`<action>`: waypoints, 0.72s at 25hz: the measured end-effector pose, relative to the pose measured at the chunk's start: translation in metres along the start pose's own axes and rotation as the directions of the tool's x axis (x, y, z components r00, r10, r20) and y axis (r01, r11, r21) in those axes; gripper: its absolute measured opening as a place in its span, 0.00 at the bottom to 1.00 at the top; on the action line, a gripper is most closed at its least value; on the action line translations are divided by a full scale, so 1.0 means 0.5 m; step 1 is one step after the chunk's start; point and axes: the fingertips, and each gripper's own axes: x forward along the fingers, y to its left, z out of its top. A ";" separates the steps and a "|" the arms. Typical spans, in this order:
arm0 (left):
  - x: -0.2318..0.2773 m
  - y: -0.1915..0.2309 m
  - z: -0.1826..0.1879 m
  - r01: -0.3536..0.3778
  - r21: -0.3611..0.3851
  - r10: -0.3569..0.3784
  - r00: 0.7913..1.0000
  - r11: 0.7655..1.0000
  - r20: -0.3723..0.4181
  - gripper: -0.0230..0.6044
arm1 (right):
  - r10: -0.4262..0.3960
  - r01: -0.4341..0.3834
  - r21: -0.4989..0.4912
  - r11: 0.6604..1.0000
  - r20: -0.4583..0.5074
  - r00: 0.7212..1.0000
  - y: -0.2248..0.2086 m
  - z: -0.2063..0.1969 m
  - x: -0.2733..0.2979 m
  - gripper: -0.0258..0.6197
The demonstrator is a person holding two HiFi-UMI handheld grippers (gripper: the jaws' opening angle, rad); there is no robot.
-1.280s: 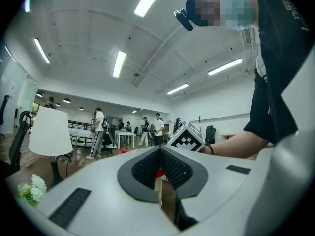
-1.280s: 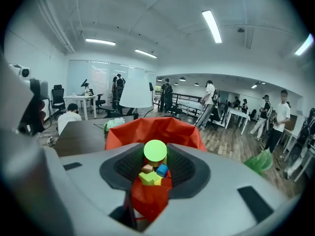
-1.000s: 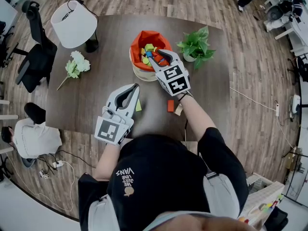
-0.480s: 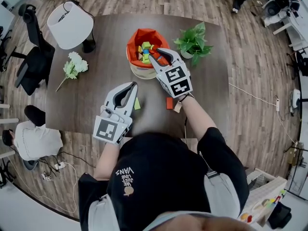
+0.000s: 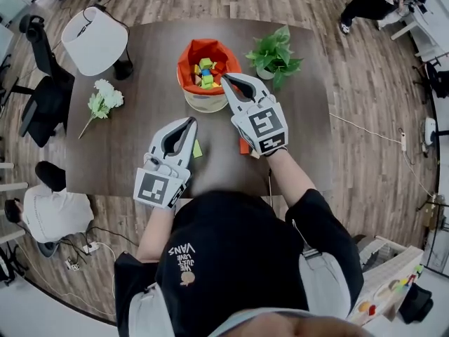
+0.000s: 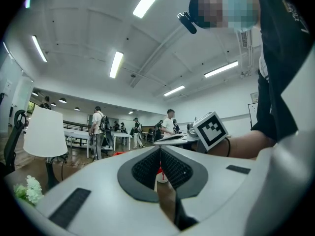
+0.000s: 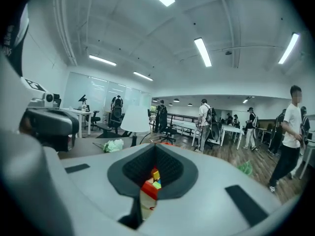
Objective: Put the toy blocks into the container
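Since a second ago the right gripper [image 5: 228, 81] has drawn back from over the pile of blocks [image 5: 204, 76]. Its tip now sits at the container's 3 o'clock rim. Its jaws have just been closing and now meet at the tip with nothing between them. Through the gap behind the tip, the right gripper view shows only the filled container [image 5: 200, 105] beyond.

One container stands at 12 o'clock on the surface [image 5: 147, 62]. It has an orange lining and holds a heap of yellow, green, blue and red blocks, too jumbled to count.

Two blocks lie outside it. One yellow-green block [image 5: 197, 148] is just beside the left gripper [image 5: 193, 122], at the container's 6 o'clock. One red block [image 5: 243, 146] is at 5 o'clock, partly under the right gripper.

The left gripper rests at 7 o'clock from the container. Its jaws are together and empty.

One potted plant [image 5: 273, 53] stands at the container's 3 o'clock. One lamp [image 5: 93, 39] with a white shade is at 9 o'clock, and one sprig of white flowers [image 5: 104, 100] is at 8 o'clock.
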 end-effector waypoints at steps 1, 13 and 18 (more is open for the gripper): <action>-0.001 -0.001 0.001 0.002 -0.001 -0.002 1.000 1.000 0.002 0.06 | -0.001 0.001 0.002 1.000 0.012 1.000 0.003 0.008 -0.009 0.07; -0.012 -0.010 0.003 0.013 -0.001 -0.013 1.000 1.000 0.011 0.06 | 0.009 -0.011 0.033 0.999 0.040 0.999 0.081 0.014 -0.130 0.07; -0.013 -0.022 0.004 0.028 -0.002 -0.028 1.000 1.000 0.007 0.06 | 0.023 -0.024 0.059 0.998 0.023 0.999 0.119 -0.004 -0.156 0.07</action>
